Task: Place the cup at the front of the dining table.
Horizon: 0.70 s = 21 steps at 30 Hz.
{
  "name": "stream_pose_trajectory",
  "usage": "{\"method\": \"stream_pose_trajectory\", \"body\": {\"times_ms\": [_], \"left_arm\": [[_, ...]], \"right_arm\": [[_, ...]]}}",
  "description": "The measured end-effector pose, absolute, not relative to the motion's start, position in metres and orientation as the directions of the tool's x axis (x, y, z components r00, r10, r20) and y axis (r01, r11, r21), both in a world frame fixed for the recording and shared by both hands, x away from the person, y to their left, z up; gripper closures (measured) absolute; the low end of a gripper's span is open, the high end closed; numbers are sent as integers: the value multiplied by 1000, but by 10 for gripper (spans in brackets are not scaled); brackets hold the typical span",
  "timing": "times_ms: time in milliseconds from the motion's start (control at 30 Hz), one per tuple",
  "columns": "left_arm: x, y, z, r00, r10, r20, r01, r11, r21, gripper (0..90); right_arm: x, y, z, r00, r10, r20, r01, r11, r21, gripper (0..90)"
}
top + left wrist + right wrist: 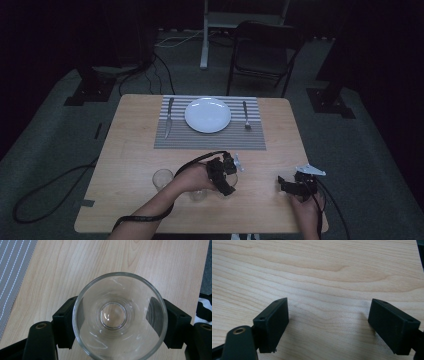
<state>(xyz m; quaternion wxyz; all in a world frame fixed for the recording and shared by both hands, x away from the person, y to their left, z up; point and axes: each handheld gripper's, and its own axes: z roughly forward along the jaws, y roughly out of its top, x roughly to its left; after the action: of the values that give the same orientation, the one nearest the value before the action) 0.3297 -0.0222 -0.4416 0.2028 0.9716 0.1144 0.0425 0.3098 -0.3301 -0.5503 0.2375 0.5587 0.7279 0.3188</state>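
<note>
A clear drinking glass (119, 315) stands on the wooden table (105, 257), seen from above in the left gripper view. My left gripper (117, 323) is shut on it, one black jaw pressed against each side of its wall. From the high view this left gripper (227, 184) sits at the table's near middle, with the glass (232, 178) partly hidden behind it. My right gripper (283, 184) rests low over the near right of the table. In its own view the right gripper (329, 322) is open, with bare wood between its jaws.
A second clear glass (162, 177) stands left of my left forearm. A striped grey placemat (210, 137) at the far side carries a white plate (208, 114), a knife (169, 117) on its left and a fork (246, 116) on its right. A folding chair (264, 52) stands beyond the table.
</note>
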Motion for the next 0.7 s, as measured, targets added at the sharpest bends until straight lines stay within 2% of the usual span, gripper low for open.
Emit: {"method": "stream_pose_trajectory", "body": {"times_ms": [700], "left_arm": [[338, -25, -430, 966, 253, 53, 206, -876, 436, 285]], "right_arm": [[310, -330, -550, -264, 965, 9, 661, 174, 730, 165]]}}
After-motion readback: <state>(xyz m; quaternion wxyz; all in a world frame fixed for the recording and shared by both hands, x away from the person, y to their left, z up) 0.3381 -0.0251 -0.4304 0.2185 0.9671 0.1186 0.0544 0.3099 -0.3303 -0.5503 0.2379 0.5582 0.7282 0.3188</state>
